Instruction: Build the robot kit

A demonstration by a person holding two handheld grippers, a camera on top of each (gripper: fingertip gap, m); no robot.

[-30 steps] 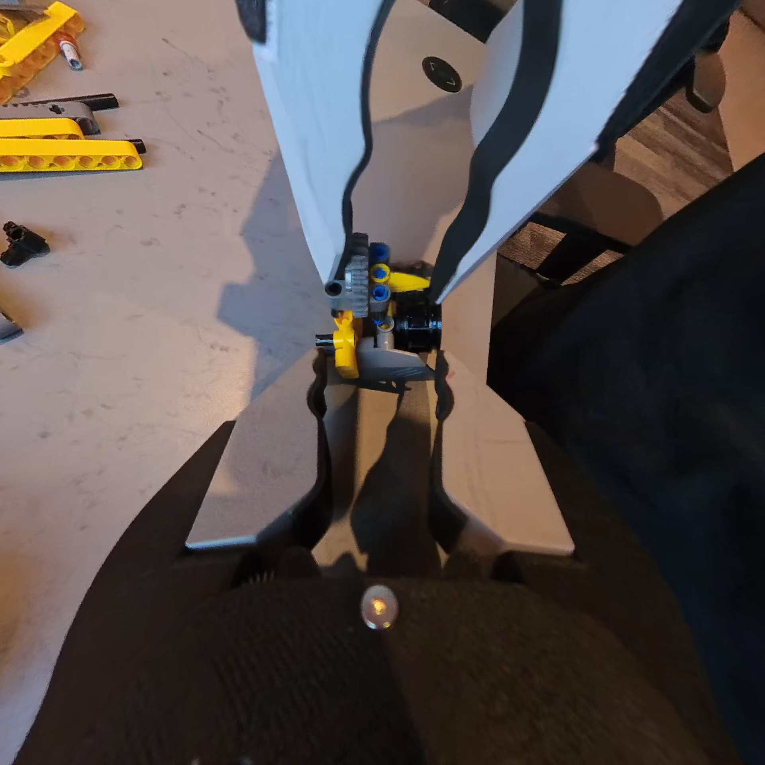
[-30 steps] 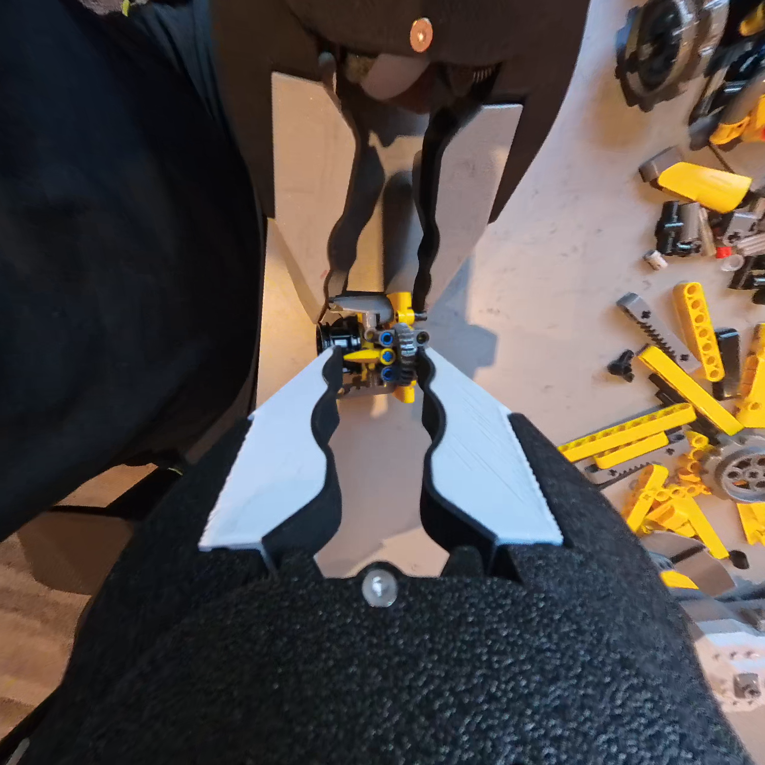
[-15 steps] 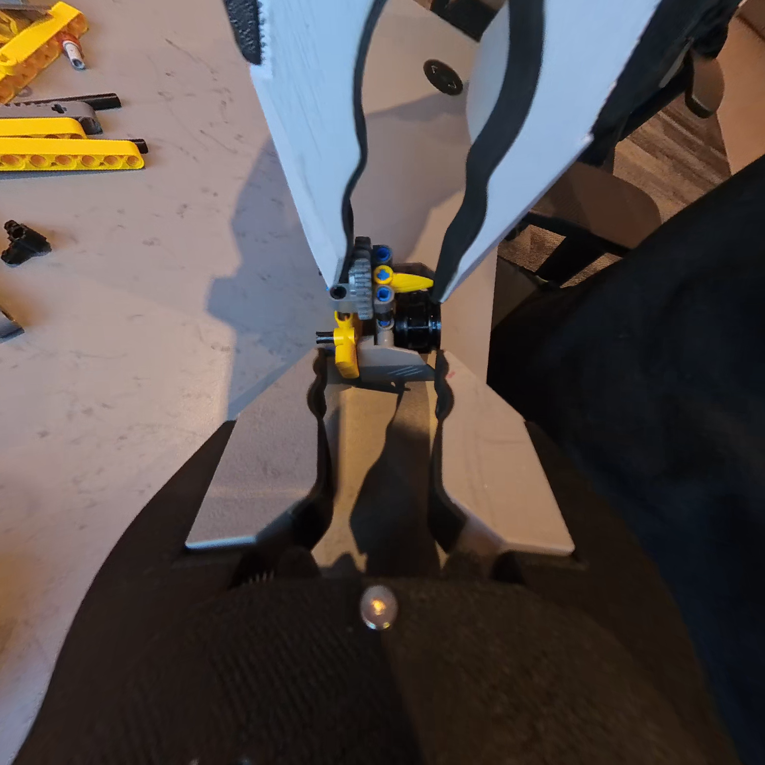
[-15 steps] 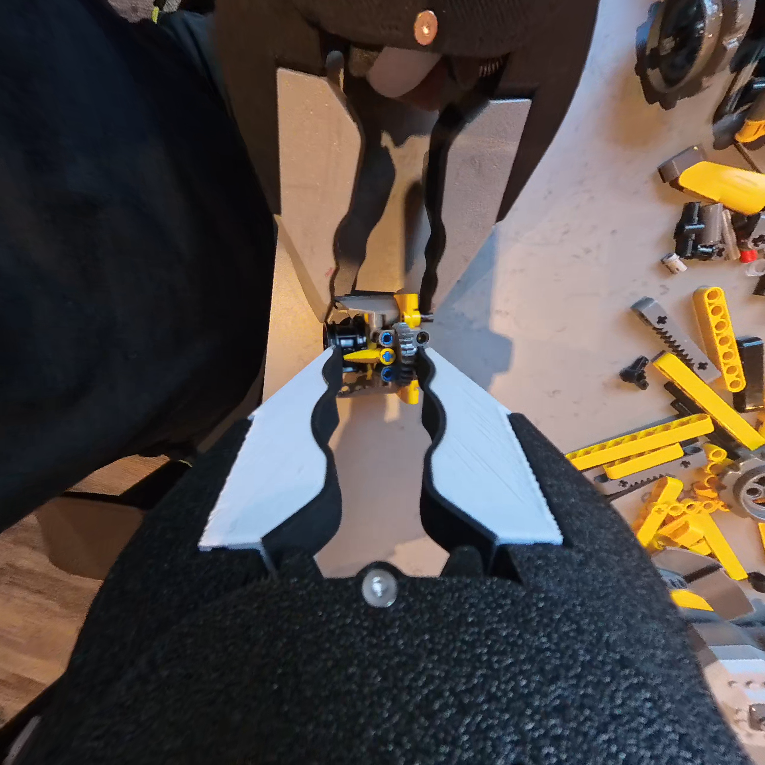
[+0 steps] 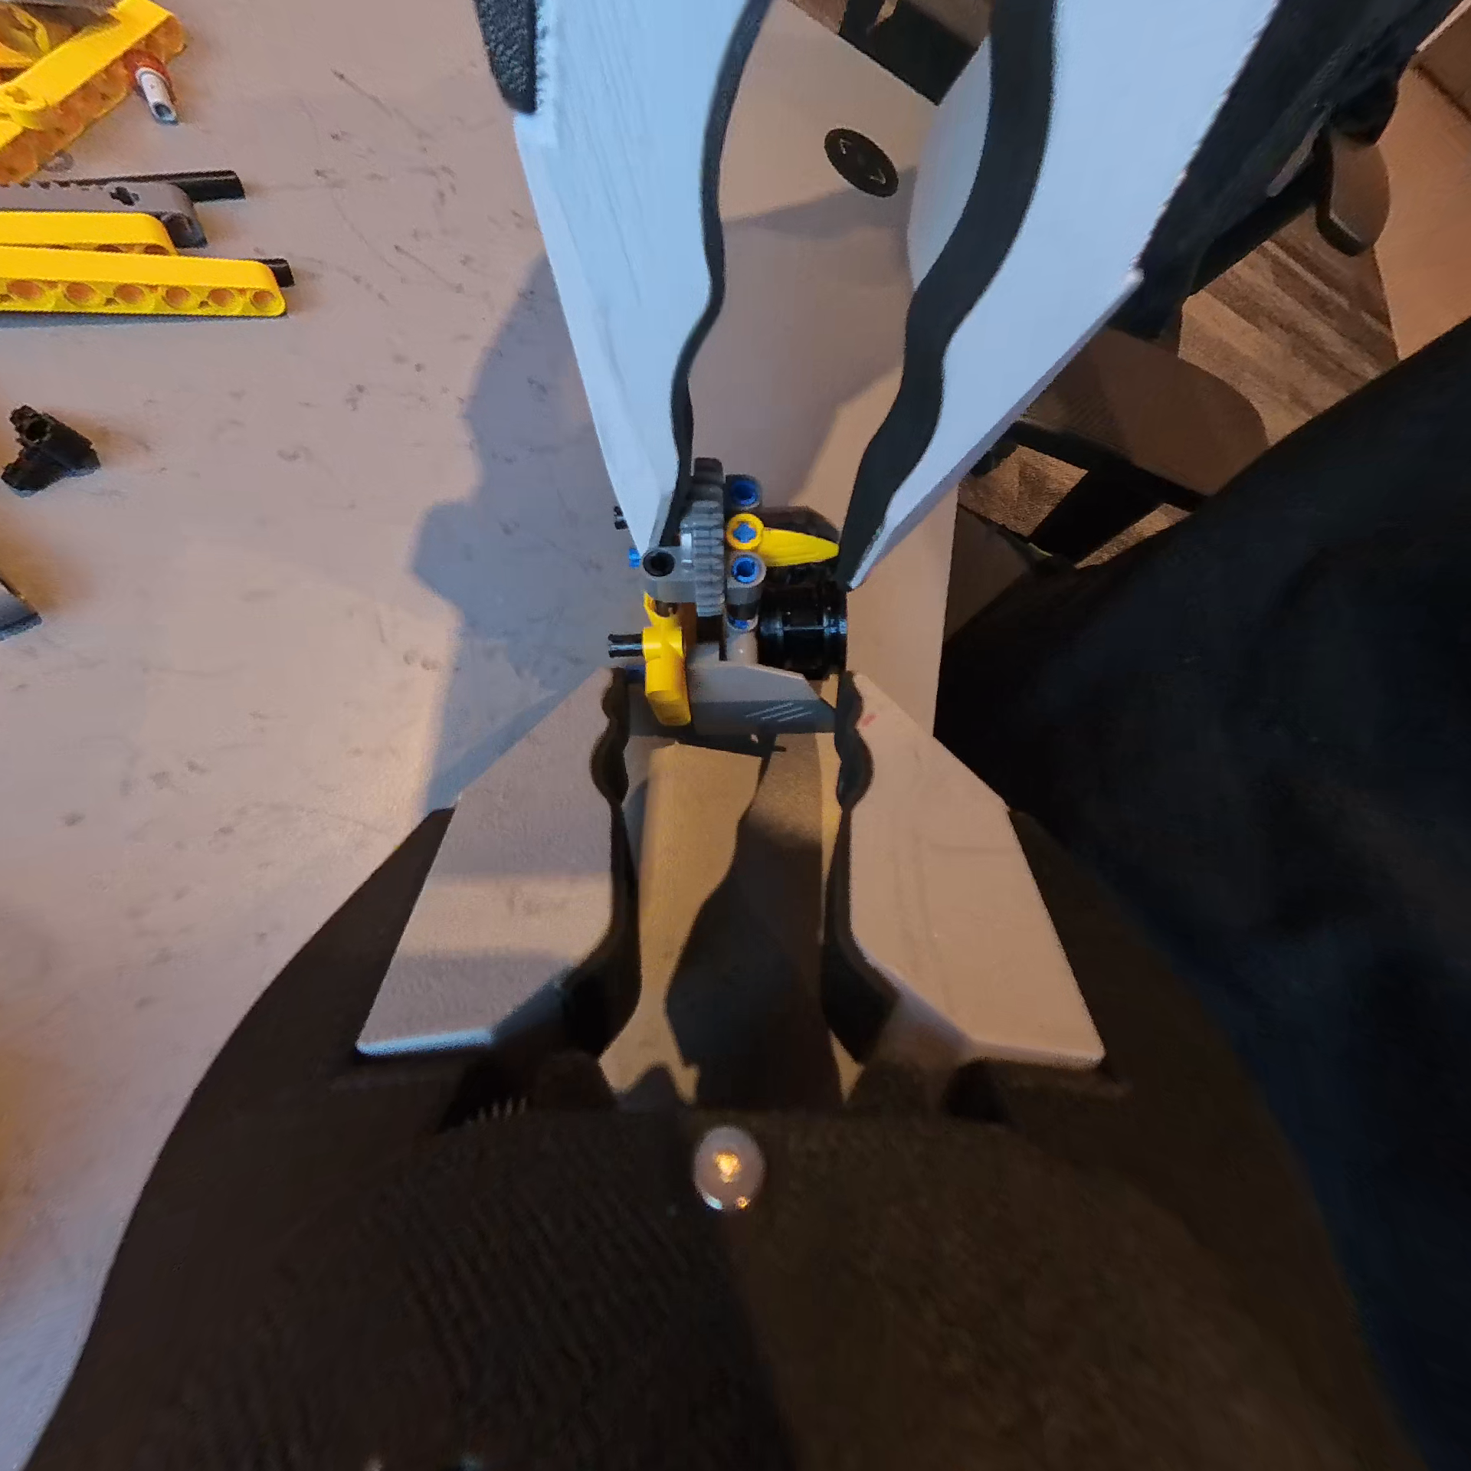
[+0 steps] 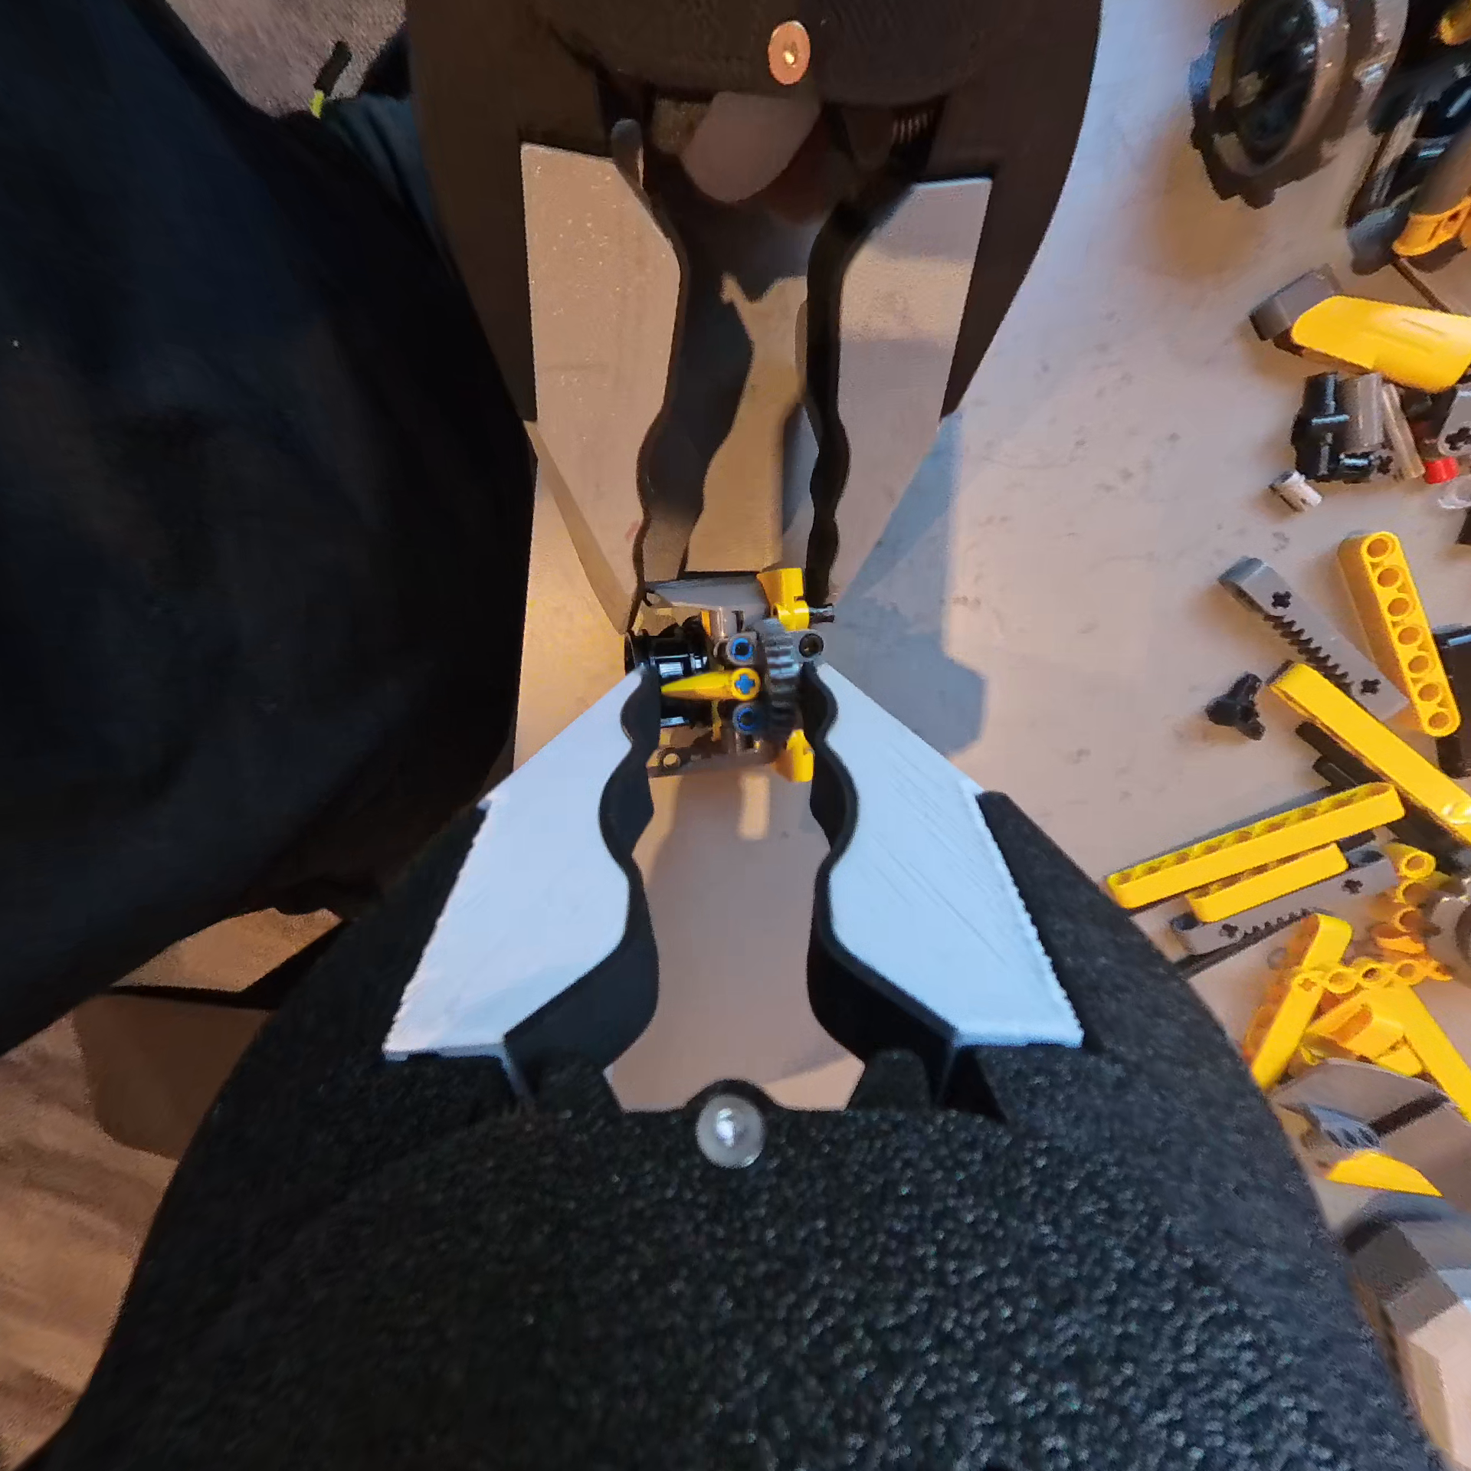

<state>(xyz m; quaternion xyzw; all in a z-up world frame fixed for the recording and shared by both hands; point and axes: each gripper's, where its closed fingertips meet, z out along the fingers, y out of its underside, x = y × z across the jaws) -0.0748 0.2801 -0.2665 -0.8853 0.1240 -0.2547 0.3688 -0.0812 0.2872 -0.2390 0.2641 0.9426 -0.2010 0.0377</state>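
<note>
A small brick assembly [image 5: 736,613] of grey gear, blue pins, yellow pieces and a black hub is held between both grippers above the pale table's edge. My left gripper [image 5: 728,700] is shut on its near end, on the grey panel and yellow piece. My right gripper [image 5: 752,557] comes from the opposite side and is shut on the gear and black hub end. In the right wrist view the assembly [image 6: 732,684] sits in my right gripper [image 6: 728,704], with my left gripper [image 6: 728,605] facing it from above.
Loose yellow beams [image 5: 135,275] and a black connector [image 5: 44,458] lie at the left. A pile of yellow and grey parts [image 6: 1353,915] and a black wheel [image 6: 1273,95] lie at the right. A person's dark clothing [image 5: 1234,796] fills one side beyond the table edge. The grippers are tip to tip, or close to it. The black connector [image 5: 44,458] is about equally far from each gripper, around 11 centimetres. It is also in sight in the right wrist view [image 6: 1238,694].
Both grippers keep their hold on the assembly. The pair has shifted slightly over the table, so the loose parts sit a little differently in view.
</note>
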